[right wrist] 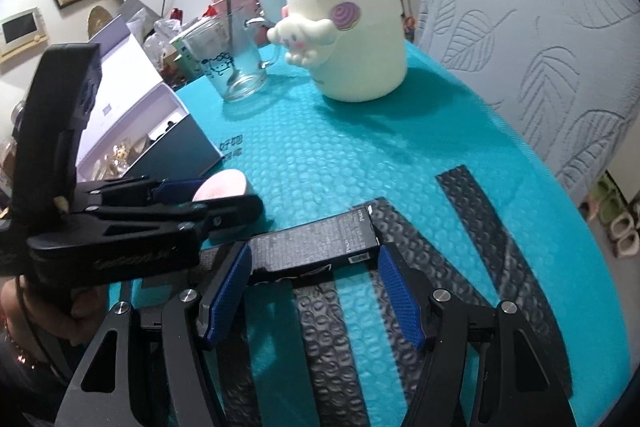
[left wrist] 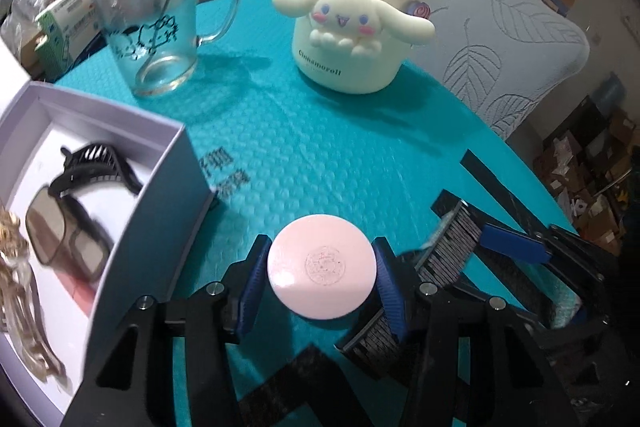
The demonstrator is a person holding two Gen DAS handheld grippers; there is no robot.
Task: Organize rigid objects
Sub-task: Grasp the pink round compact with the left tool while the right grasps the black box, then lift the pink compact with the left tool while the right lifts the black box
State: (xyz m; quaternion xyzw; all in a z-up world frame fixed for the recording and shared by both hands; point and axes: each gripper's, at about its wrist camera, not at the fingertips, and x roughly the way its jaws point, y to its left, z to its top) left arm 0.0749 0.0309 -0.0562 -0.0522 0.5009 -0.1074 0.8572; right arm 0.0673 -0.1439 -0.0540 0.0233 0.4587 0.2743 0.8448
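The left gripper (left wrist: 322,277) points steeply down at the table, its blue pads (left wrist: 253,283) pressed against both sides of a round pink compact (left wrist: 322,267), so it is clamped on that compact low over the teal mat (left wrist: 304,155). Just to its right the right gripper (right wrist: 314,285) is also angled downward, its jaws standing apart on either side of a long black box (right wrist: 316,247) lying flat on the mat; the left pad looks close to the box's end, but whether it touches is hard to tell from this angle, and the right pad stands clear of it. The person's hand (right wrist: 48,311) shows at the lower left of the right wrist view, wrapped around the left tool's handle. To the left of the compact sits an open white box (left wrist: 176,187), its near wall close by, holding sunglasses (left wrist: 60,231) and a black hair claw (left wrist: 98,163). Beyond the grippers the mat lies bare up to a glass mug (left wrist: 160,27) with a spoon in it and a cream cartoon-dog bottle (left wrist: 352,39), the two well apart near the far edge.
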